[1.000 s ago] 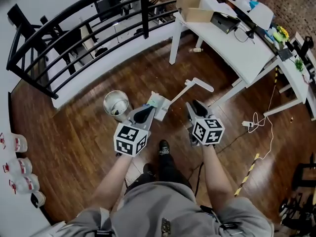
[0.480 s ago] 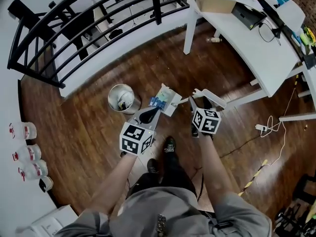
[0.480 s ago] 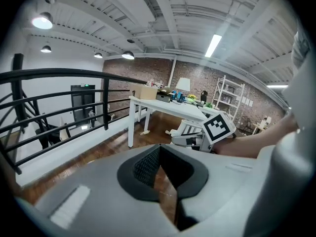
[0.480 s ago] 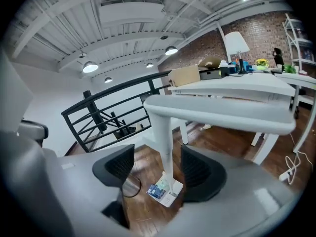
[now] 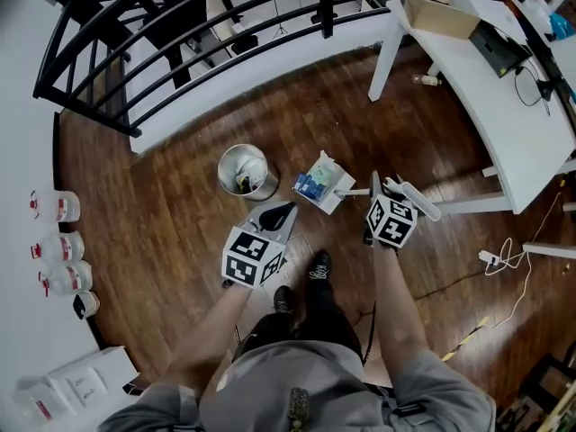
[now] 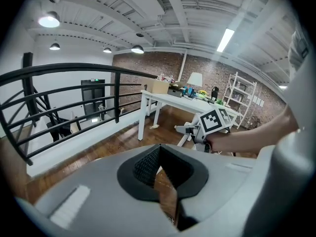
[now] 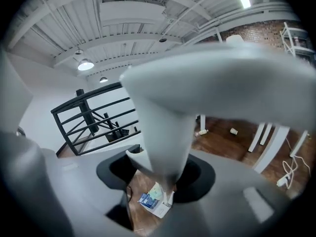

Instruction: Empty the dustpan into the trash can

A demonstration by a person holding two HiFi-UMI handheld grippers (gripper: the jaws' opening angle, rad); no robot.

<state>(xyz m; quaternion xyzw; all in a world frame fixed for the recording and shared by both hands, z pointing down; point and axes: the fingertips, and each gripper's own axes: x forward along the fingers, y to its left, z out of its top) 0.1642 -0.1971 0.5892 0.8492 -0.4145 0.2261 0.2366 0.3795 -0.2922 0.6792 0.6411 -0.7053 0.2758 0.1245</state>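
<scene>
left gripper [image 5: 281, 211]: jaws meet at the tips, empty | right gripper [image 5: 385, 189]: jaws have just been closing, now pinch the dustpan handle [image 5: 416, 198] | dustpan [image 5: 337, 200]: on floor [image 5: 180, 241], litter [image 5: 310, 185] inside, just beside trash can [image 5: 221, 171] | progress: early; lift, carry and tip not yet done

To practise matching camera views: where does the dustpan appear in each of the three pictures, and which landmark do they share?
Head view: the dustpan lies on the floor at centre, handle running right.
Left gripper view: its pan is not in it.
Right gripper view: blurred handle fills the middle, pan low centre.
Shared landmark: the black railing, in all three.
</scene>
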